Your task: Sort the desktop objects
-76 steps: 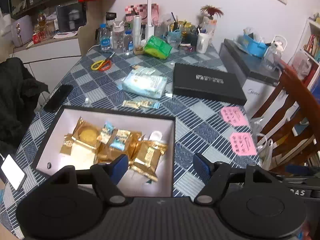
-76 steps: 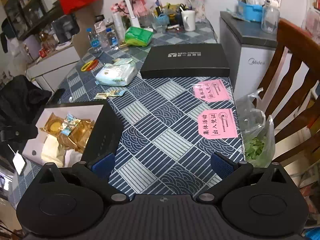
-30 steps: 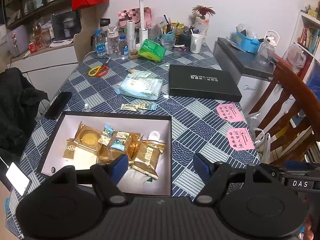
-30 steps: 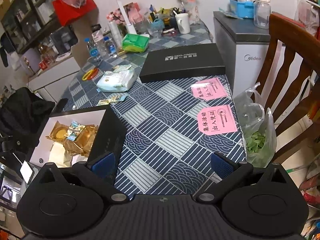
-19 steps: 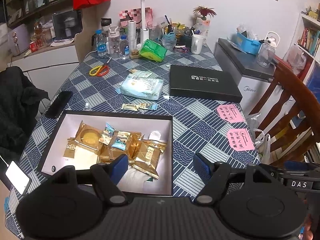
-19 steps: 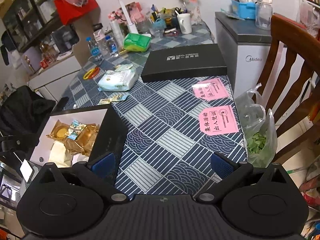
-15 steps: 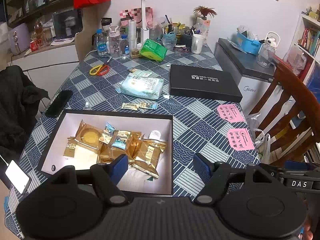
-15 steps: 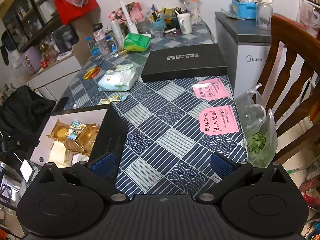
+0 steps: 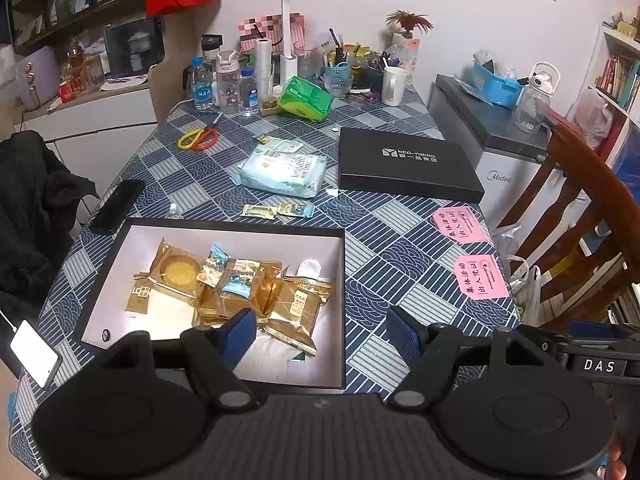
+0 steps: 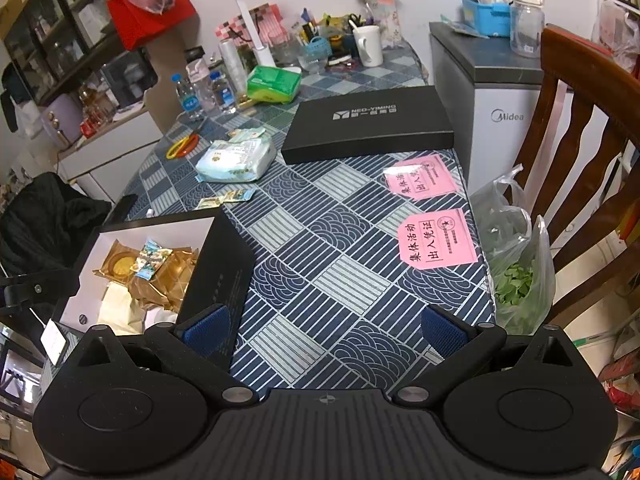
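Observation:
An open black box [image 9: 344,280] with a white inside sits at the near left of the patterned table [image 9: 400,248]; several gold and blue snack packets [image 9: 240,284] lie in it. My left gripper [image 9: 322,330] hovers open above the box's near right corner, nothing between its pads. Two small packets [image 9: 278,211] lie loose just beyond the box, then a wipes pack [image 9: 282,170] and the flat black lid [image 9: 404,164]. In the right wrist view my right gripper [image 10: 324,330] stands open over bare table beside the box's right wall [image 10: 218,264]. Two pink slips [image 10: 436,238] lie ahead of it.
Scissors [image 9: 198,139], a dark phone [image 9: 118,206], water bottles [image 9: 224,88], a green pack [image 9: 306,98], a mug [image 9: 392,86] and a lamp base crowd the far end. A wooden chair [image 10: 580,128], a plastic bag of greens [image 10: 516,268] and a small fridge [image 10: 500,108] stand at the table's right edge.
Both grippers pulled back and up from the table early on, widening the view; over the last second nothing has moved and both stay open.

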`<state>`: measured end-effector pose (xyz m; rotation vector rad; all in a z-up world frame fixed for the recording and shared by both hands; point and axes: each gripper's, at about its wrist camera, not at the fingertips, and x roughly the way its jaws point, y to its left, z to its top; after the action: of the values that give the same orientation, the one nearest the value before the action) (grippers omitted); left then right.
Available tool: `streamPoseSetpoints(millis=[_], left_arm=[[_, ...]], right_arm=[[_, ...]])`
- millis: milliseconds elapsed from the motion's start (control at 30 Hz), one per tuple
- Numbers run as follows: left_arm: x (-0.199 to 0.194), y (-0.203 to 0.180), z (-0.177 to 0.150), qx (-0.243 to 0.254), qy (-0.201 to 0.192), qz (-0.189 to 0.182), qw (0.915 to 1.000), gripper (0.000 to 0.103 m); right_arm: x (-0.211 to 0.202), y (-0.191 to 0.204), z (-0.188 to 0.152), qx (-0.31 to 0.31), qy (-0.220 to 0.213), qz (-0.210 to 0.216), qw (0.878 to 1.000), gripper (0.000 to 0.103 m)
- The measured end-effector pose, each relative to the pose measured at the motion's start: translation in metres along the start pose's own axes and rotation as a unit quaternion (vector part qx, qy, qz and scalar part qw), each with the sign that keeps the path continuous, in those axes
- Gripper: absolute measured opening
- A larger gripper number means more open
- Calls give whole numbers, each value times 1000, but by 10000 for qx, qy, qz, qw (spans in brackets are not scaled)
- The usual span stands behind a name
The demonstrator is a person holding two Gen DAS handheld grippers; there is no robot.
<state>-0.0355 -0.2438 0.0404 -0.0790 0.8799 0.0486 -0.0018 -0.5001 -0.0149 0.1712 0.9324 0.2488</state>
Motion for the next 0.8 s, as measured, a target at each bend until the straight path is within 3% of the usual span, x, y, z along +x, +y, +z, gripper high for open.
streamPoseSetpoints(millis=[800], left_arm=[[5,-1,-1,-20,39,-26,10000,85]], right_arm=[[4,1,0,34,53,-24,10000,103]])
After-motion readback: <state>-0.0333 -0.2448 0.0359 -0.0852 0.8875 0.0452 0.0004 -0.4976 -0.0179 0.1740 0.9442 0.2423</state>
